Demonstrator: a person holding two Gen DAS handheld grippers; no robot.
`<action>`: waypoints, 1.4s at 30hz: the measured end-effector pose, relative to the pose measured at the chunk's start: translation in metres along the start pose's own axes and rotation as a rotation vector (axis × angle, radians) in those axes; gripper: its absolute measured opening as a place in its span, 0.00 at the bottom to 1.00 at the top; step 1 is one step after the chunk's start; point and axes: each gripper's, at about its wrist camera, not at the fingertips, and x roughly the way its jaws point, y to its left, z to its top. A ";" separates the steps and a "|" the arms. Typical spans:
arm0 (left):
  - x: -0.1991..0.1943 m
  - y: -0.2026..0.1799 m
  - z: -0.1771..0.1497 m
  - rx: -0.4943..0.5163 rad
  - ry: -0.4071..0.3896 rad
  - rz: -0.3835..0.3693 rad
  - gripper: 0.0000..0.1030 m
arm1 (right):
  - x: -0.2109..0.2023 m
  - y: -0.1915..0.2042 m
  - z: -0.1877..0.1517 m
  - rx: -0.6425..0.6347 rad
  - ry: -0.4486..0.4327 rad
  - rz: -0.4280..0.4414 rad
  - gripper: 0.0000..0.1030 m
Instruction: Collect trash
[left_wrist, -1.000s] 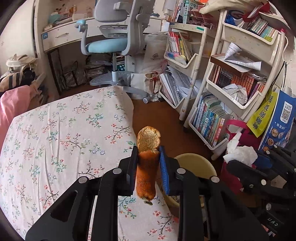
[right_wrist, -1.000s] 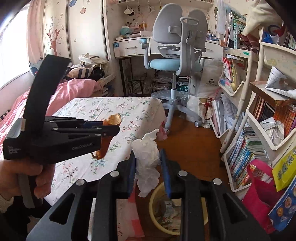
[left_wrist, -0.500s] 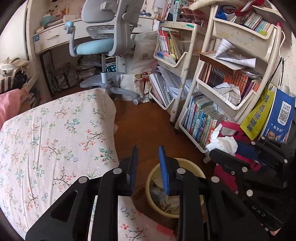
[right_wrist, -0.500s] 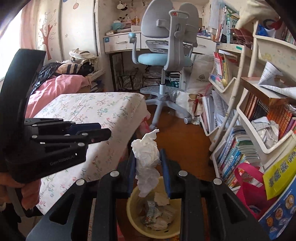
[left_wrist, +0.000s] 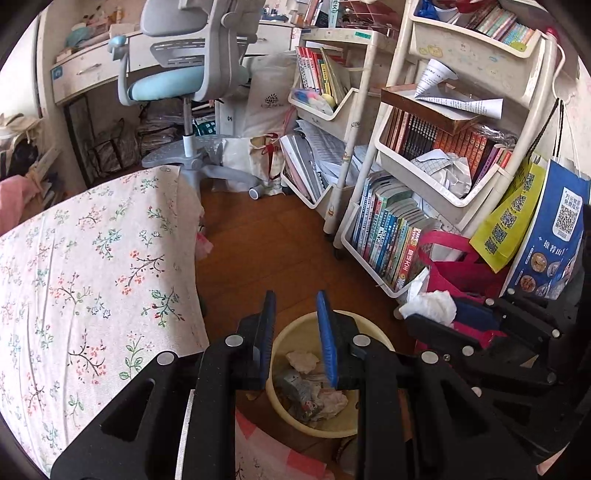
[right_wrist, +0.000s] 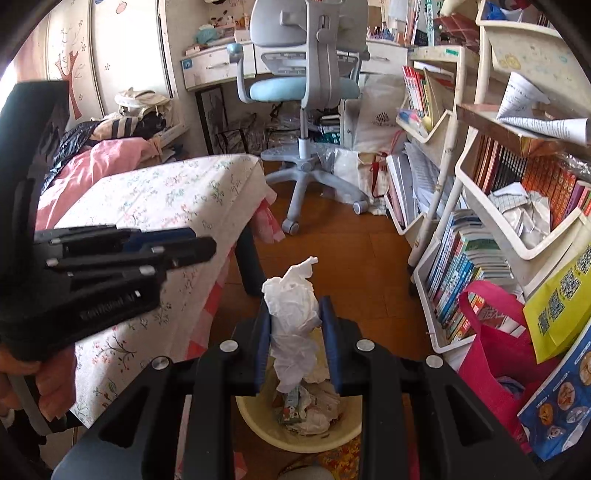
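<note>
A yellow trash bin (left_wrist: 295, 417) with crumpled paper and wrappers stands on the wooden floor beside the bed; it also shows in the right wrist view (right_wrist: 258, 417). My left gripper (left_wrist: 294, 306) is open and empty, directly above the bin. My right gripper (right_wrist: 295, 314) is shut on a crumpled white tissue (right_wrist: 293, 314) and holds it above the bin. The same tissue (left_wrist: 430, 302) shows in the left wrist view, right of the bin. The left gripper (right_wrist: 199, 243) appears at the left of the right wrist view.
A bed with a floral sheet (left_wrist: 85, 266) lies to the left. White book carts (left_wrist: 424, 192) and a pink bag (left_wrist: 461, 266) stand to the right. A blue office chair (left_wrist: 184, 85) is at the back. Wooden floor (left_wrist: 266, 243) lies between.
My left gripper let go of the brown piece it held and now stands open and empty. Both grippers moved right and forward over the bin. The right still holds the tissue.
</note>
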 end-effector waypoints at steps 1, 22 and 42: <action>0.000 0.004 0.000 -0.011 0.004 -0.010 0.21 | 0.002 -0.001 -0.001 0.002 0.008 -0.001 0.27; 0.013 0.014 0.000 -0.073 0.061 -0.085 0.26 | 0.025 -0.002 -0.011 0.017 0.133 -0.044 0.51; -0.010 0.051 0.003 -0.076 0.024 0.019 0.66 | 0.001 0.009 0.002 0.006 0.006 -0.045 0.81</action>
